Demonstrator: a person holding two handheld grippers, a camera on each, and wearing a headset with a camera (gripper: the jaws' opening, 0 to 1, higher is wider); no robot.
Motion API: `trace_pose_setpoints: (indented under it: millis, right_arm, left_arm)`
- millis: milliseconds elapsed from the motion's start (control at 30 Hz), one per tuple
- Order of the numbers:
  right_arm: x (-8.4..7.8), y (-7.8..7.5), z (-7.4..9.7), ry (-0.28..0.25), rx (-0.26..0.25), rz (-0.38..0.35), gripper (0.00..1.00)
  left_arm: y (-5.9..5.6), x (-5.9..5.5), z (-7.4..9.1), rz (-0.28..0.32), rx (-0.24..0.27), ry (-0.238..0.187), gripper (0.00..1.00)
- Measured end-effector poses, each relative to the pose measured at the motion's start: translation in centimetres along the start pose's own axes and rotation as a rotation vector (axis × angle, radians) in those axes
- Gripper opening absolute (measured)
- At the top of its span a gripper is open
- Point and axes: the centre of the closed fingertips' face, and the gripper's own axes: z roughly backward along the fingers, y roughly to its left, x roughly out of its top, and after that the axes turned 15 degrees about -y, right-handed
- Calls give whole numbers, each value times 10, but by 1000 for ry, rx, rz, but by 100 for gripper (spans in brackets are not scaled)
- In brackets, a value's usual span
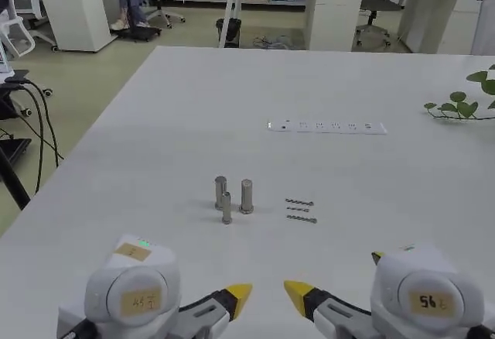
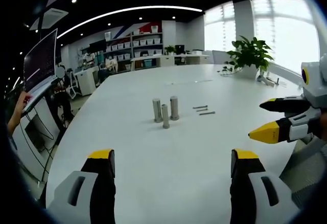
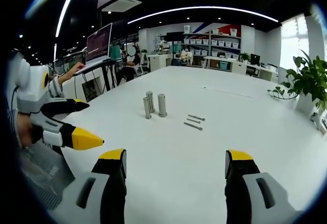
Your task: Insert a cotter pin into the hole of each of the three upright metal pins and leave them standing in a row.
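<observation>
We hold both grippers low over the near part of the table (image 1: 139, 161), well apart from the work. Our left gripper (image 2: 173, 156) has its jaws spread wide and empty, and so does our right gripper (image 3: 176, 156). Three pins (image 1: 246, 196) stand upright in a close cluster mid-table. Three cotter pins (image 1: 298, 210) lie just to their right.

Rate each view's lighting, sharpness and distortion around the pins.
Head view: even light, faint shadows, metal pins sharp, cotter pins tiny and soft. Left gripper view: fisheye bows the table edge, bright window glare upper right. Right gripper view: same bowing, ceiling light strip curved.
</observation>
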Motion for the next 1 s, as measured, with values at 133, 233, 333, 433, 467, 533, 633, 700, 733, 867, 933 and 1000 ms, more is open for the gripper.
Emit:
trace_pose_setpoints:
  millis: [133,233,333,433,467,533,633,700,733,867,933,1000]
  right_arm:
    - [2,-1,0,-10,-2,-1,77]
    - [4,-1,-1,-14,-3,5,77]
    - [5,-1,-1,-19,-2,7,77]
    - [5,-1,-1,-20,-2,11,77]
    - [5,-1,-1,-19,-3,11,77]
    - [6,-1,-1,-22,-3,11,76]
    - [11,-1,-1,-51,-1,2,76]
    - [12,-1,-1,-56,0,11,76]
    - [12,0,-1,-56,2,11,75]
    - [17,1,-1,-74,12,9,73]
    - [23,3,0,-98,23,14,71]
    - [28,4,0,-116,32,34,71]
  left_arm:
    - [-1,1,-1,-7,-4,0,93]
    - [0,0,0,-8,-2,3,93]
    - [1,0,-1,-11,0,3,93]
    - [1,1,0,-12,0,2,93]
    - [1,1,0,-12,0,2,93]
    - [1,1,0,-13,1,1,92]
    - [1,1,0,-14,1,0,92]
    - [0,2,0,-16,0,0,91]
    - [0,2,0,-17,0,0,91]
    - [2,3,1,-33,4,-2,86]
    - [1,4,1,-32,3,-2,85]
    - [-1,5,1,-23,-3,-1,84]
